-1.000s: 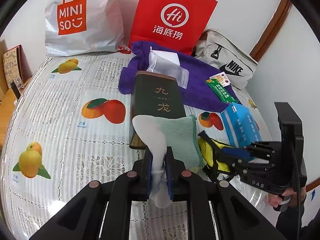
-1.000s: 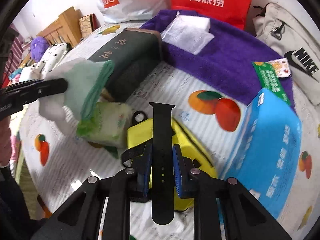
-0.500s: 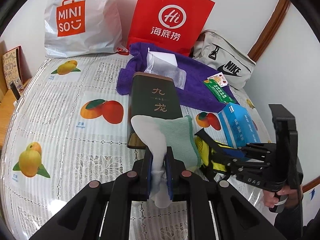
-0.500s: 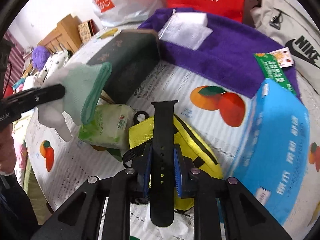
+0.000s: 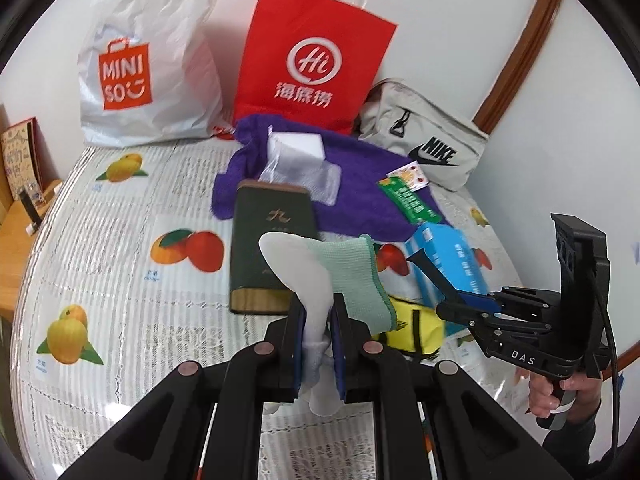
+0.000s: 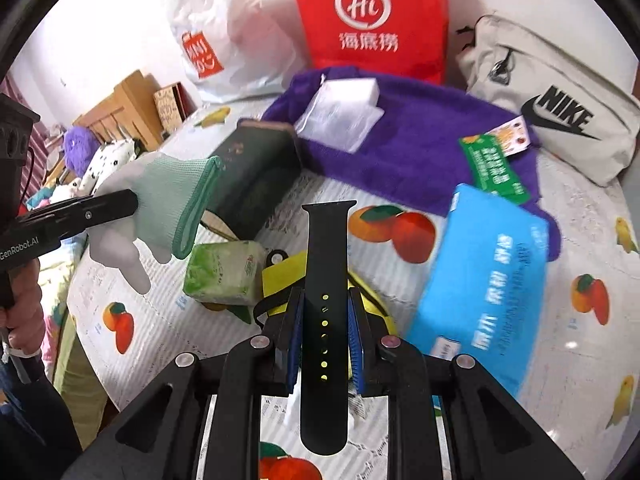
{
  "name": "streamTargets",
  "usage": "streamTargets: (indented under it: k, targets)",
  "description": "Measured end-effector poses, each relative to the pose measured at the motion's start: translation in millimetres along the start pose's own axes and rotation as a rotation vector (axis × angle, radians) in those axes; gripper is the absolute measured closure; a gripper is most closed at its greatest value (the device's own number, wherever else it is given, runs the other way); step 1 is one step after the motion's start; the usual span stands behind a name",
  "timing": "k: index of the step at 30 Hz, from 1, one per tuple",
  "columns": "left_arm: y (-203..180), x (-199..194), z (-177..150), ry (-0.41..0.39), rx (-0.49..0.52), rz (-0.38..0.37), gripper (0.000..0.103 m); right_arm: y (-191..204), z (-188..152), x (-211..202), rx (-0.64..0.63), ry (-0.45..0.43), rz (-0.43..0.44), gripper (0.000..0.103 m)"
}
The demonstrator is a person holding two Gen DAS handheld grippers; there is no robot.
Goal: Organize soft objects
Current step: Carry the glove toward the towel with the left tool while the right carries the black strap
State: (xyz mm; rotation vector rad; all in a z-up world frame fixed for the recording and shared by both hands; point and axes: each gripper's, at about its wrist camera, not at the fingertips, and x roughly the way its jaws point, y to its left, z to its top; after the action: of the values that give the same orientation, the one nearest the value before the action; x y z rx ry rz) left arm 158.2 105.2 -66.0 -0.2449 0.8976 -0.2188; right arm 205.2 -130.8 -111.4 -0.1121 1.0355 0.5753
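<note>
Above the fruit-print bed (image 5: 120, 240), the left tool (image 5: 318, 320) clamps a glove (image 5: 340, 276), the right tool (image 6: 324, 320) a watch strap (image 6: 324, 280).

A dark green rectangular box (image 5: 269, 252) is lying on the bed (image 5: 120, 280), before a purple fleece towel (image 5: 360, 184). A blue tissue pack (image 5: 448, 264) is sitting right of it.

left hand-held gripper (image 5: 318, 330) clamped shut; right hand-held gripper (image 6: 324, 334) likewise.

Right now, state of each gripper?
Left gripper: closed on the glove.
Right gripper: closed on the watch strap.
</note>
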Motion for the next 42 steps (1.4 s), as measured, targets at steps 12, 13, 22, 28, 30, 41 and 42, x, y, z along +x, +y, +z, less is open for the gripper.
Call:
streamTargets:
  k: [12,13,22,28,30,41,42]
  targets:
    - [-23,-8,22,-0.044,0.037,-0.005,0.091,-23,10,-41,0.059,-0.089,-0.037,0.083]
    - [-24,-7,24,-0.043,0.038,-0.002,0.091,-25,11,-41,0.065,-0.092,-0.038,0.083]
    - [-34,10,52,-0.041,0.066,0.002,0.091,-49,33,-46,0.111,-0.131,-0.045,0.083]
    - [-37,23,69,-0.036,0.066,0.009,0.091,-61,48,-44,0.122,-0.147,-0.066,0.083]
    - [-38,28,76,-0.031,0.068,0.009,0.091,-66,52,-43,0.13,-0.149,-0.068,0.083]
    - [-39,58,101,-0.016,0.074,0.014,0.091,-88,77,-28,0.157,-0.147,-0.074,0.083]
    - [-38,61,104,-0.013,0.073,0.014,0.091,-90,80,-26,0.16,-0.145,-0.073,0.083]
